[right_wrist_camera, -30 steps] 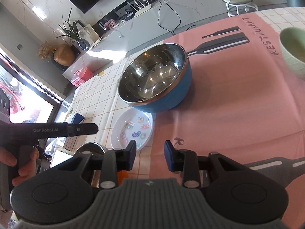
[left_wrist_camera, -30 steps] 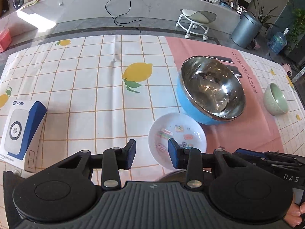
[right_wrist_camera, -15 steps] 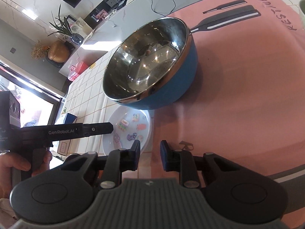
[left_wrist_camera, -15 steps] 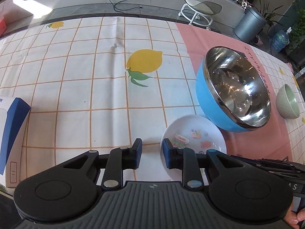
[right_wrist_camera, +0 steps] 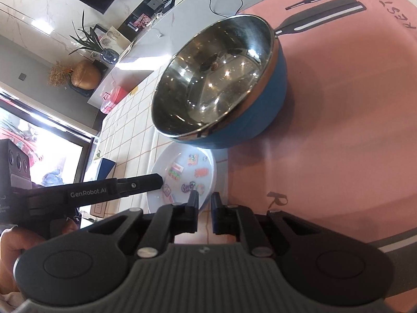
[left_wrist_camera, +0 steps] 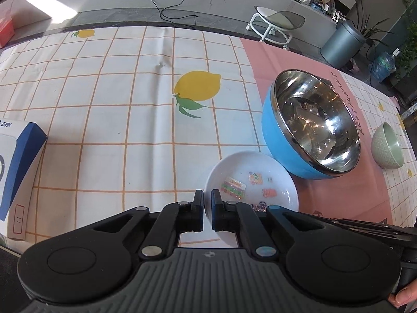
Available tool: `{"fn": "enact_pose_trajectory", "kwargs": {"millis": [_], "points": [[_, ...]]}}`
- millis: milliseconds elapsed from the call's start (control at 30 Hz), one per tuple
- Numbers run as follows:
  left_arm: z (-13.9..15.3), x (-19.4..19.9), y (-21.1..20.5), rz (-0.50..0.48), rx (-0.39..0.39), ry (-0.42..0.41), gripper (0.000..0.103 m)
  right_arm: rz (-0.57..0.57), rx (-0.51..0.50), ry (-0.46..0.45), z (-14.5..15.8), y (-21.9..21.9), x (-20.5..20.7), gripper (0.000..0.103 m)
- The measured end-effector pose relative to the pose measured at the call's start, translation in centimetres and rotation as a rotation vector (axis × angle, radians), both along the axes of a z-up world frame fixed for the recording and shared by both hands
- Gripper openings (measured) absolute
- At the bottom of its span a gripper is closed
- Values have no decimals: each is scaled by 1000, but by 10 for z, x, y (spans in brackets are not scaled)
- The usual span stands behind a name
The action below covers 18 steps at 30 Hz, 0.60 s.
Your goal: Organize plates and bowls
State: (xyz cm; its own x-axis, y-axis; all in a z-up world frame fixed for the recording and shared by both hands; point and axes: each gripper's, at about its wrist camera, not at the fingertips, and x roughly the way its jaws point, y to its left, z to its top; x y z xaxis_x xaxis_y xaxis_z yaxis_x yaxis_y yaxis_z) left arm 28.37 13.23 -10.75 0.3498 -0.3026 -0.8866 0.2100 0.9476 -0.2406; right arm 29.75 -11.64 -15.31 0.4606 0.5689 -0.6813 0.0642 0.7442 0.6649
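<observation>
Lemon-print tablecloth (left_wrist_camera: 130, 99) beside pink mat (left_wrist_camera: 260, 60)

Bright daylight floods both fisheye views, a hard sunlit patch burning out on the floor (left_wrist_camera: 50, 13) beyond the table. A blown-out window (right_wrist_camera: 44, 154) glares at the left edge of the right wrist view. The steel bowl (left_wrist_camera: 316, 122) throws sparkling highlights and warped reflections. Soft shadows fall on the pink cloth (right_wrist_camera: 351, 109) beside it. Straight lines bow toward the rims, corners vignette to black, and near gripper bodies sit dark and soft.
</observation>
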Motion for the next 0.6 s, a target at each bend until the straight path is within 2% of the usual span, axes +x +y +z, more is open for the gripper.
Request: {"fn": "enact_pose_trajectory", "kwargs": {"millis": [300, 500, 600], "points": [[38, -11, 23, 77, -36, -87, 4, 29, 1, -78, 29, 16, 6, 5], [65, -24, 19, 89, -43, -129, 3, 23, 8, -131, 52, 16, -1, 4], [76, -34, 13, 98, -40, -124, 3, 19, 10, -154, 66, 12, -11, 3]]}}
